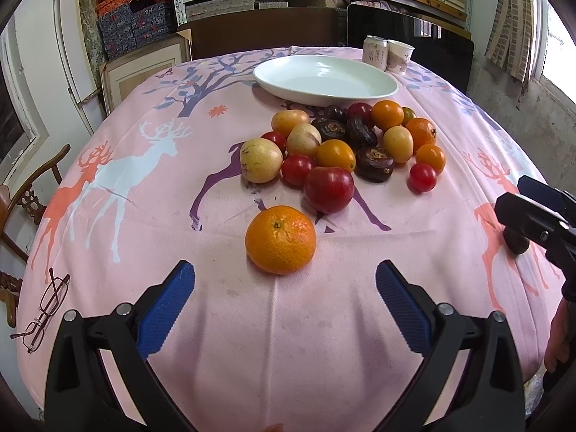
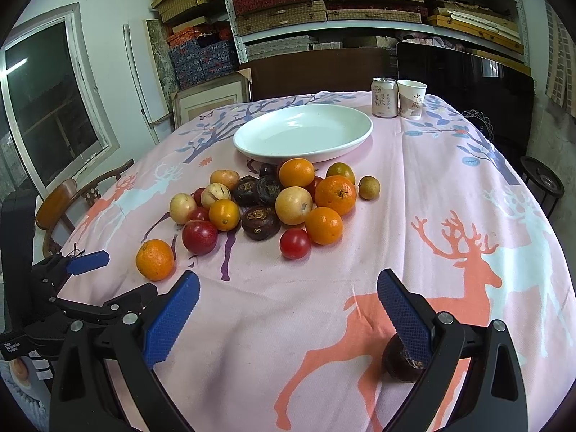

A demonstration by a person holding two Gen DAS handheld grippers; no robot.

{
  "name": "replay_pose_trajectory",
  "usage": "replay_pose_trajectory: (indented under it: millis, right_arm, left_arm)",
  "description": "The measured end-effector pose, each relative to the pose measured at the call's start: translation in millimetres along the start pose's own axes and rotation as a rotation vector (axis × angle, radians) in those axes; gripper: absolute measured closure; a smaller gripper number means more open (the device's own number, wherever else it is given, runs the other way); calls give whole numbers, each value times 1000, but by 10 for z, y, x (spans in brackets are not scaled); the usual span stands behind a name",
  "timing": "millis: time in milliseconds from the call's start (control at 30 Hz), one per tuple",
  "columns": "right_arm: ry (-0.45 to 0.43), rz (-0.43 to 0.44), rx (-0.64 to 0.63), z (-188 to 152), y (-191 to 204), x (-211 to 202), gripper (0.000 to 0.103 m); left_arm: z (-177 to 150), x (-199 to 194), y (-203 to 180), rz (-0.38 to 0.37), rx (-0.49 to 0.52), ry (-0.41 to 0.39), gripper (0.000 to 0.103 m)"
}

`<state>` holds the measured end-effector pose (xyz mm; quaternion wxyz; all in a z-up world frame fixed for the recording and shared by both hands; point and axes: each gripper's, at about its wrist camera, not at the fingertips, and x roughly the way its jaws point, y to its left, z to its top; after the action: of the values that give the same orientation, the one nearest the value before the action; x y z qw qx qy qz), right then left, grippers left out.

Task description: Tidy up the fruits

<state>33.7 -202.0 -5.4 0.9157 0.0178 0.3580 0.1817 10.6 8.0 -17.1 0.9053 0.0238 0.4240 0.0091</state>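
Note:
A pile of fruit (image 1: 345, 144) lies on the pink deer tablecloth in front of an empty white plate (image 1: 325, 79); it holds oranges, red fruits, pale yellow fruits and dark brown ones. One orange (image 1: 280, 239) sits apart, just ahead of my open, empty left gripper (image 1: 284, 302). My right gripper (image 2: 288, 309) is open and empty; a dark brown fruit (image 2: 401, 361) lies under its right finger. The pile (image 2: 280, 201), plate (image 2: 302, 133) and lone orange (image 2: 154, 259) also show in the right wrist view. The right gripper appears at the right edge of the left wrist view (image 1: 540, 223).
A drink can (image 1: 374, 52) and a paper cup (image 1: 399, 55) stand behind the plate. Glasses (image 1: 45, 309) lie at the table's left edge. A wooden chair (image 2: 72, 201) stands to the left, shelves with boxes behind the table.

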Motion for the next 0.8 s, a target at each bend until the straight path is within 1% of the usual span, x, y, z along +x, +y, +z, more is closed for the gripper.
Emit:
replay_pose_trajectory:
  millis: [800]
  right_arm:
    - [3, 3, 7, 0, -5, -1, 3]
  left_arm:
    - [-47, 36, -22, -2, -3, 10, 4]
